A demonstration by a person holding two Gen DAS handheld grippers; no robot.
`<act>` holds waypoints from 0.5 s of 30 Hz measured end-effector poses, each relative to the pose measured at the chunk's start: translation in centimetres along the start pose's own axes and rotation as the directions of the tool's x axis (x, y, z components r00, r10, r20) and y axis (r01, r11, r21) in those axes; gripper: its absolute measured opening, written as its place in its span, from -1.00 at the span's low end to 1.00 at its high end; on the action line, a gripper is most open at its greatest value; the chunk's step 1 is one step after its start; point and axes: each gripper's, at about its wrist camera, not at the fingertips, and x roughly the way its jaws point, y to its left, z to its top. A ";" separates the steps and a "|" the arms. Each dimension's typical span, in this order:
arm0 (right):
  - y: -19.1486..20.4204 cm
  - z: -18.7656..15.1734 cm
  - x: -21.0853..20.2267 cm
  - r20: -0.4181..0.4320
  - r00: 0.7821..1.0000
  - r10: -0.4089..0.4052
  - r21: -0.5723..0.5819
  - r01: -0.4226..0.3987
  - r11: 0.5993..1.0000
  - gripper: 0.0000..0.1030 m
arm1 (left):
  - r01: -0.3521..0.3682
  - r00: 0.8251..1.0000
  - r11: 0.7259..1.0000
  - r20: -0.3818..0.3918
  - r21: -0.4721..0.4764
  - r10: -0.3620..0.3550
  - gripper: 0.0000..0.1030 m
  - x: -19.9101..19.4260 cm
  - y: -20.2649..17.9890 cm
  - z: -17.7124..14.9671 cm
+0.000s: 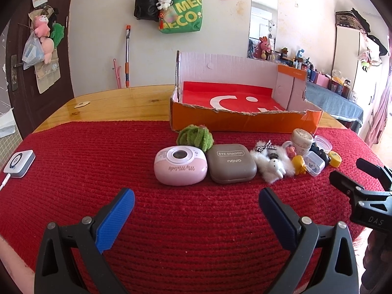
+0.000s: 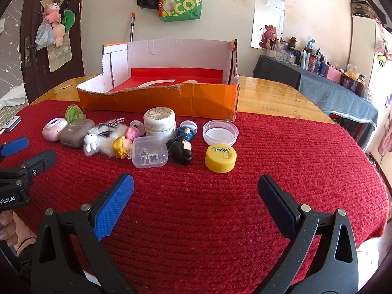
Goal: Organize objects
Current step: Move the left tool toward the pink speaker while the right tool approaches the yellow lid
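A row of small items lies on the red knitted mat (image 1: 98, 161) before an orange cardboard box (image 1: 235, 120). From the left: a pink case (image 1: 180, 169), a brown eyeshadow case (image 1: 231, 163), a green knit ball (image 1: 195, 138), a white fluffy bunny charm (image 1: 273, 163). In the right wrist view I see a yellow-haired doll (image 2: 122, 147), a clear plastic box (image 2: 150, 155), a white jar (image 2: 159, 121), a black-haired doll (image 2: 180, 150), a yellow cap (image 2: 220, 158) and a clear lid (image 2: 220, 131). My left gripper (image 1: 196, 201) and right gripper (image 2: 195, 191) stand open, short of the row, holding nothing.
The box (image 2: 159, 100) has a red sheet inside and sits on a wooden table (image 2: 269, 93). A small white device (image 1: 19, 163) with a cable lies at the mat's left edge. Bags hang on the wall behind. A cluttered side table (image 2: 330, 83) stands at the right.
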 end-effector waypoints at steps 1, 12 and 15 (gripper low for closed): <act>-0.5 0.4 0.1 0.001 1.000 -0.001 0.007 0.001 1.000 1.00 | 0.009 1.000 1.000 -0.011 -0.003 -0.009 1.00 0.2 0.2 0.3; -4.9 2.2 2.8 -0.107 0.994 -0.032 0.030 0.035 0.999 1.00 | 0.036 0.993 0.999 -0.112 0.027 -0.033 1.00 2.5 2.7 3.4; -5.5 2.2 3.2 -0.131 0.991 -0.029 0.045 0.035 0.998 1.00 | 0.031 0.991 0.999 -0.135 0.035 -0.026 1.00 3.3 3.2 3.9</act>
